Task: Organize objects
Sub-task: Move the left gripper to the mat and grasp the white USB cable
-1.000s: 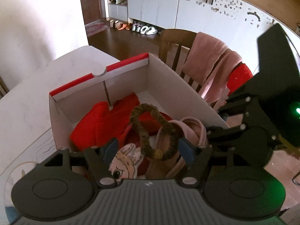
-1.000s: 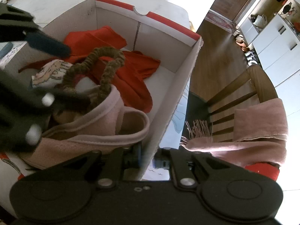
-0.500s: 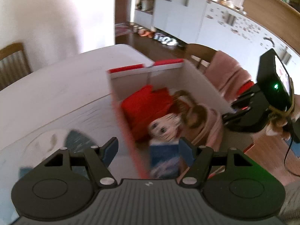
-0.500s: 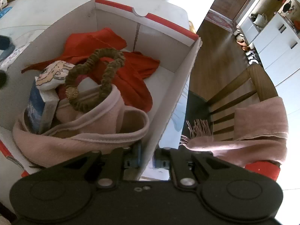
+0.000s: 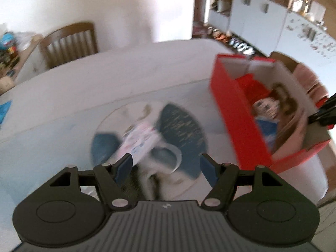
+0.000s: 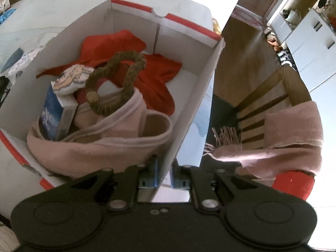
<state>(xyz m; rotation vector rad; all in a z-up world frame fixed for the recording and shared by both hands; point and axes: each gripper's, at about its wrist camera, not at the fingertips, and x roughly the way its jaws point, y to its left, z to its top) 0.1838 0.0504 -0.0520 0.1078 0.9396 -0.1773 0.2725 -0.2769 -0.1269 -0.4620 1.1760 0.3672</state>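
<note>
A red and white shoe box (image 6: pixel 189 113) (image 5: pixel 235 113) stands on the white table (image 5: pixel 105 79). It holds a red cloth (image 6: pixel 151 73), a pink slipper (image 6: pixel 117 142), a brown braided ring (image 6: pixel 117 84), a blue book (image 6: pixel 52 115) and a small cartoon-face item (image 6: pixel 71 77). My right gripper (image 6: pixel 164 175) is shut on the box's right wall. My left gripper (image 5: pixel 166 166) is open and empty over a patterned sock (image 5: pixel 140 142) and a white mug (image 5: pixel 166 157) lying on the table, left of the box. The left view is blurred.
A wooden chair (image 6: pixel 273 100) draped with a pink scarf (image 6: pixel 283 142) stands right of the box. Another wooden chair (image 5: pixel 69 42) is at the table's far side. A round blue-patterned mat (image 5: pixel 178 124) lies under the mug. White cabinets (image 5: pixel 262 14) line the back wall.
My left gripper has pulled out of the box and swung left over the table, now above the sock and mug. The right gripper has kept its hold on the box wall.
</note>
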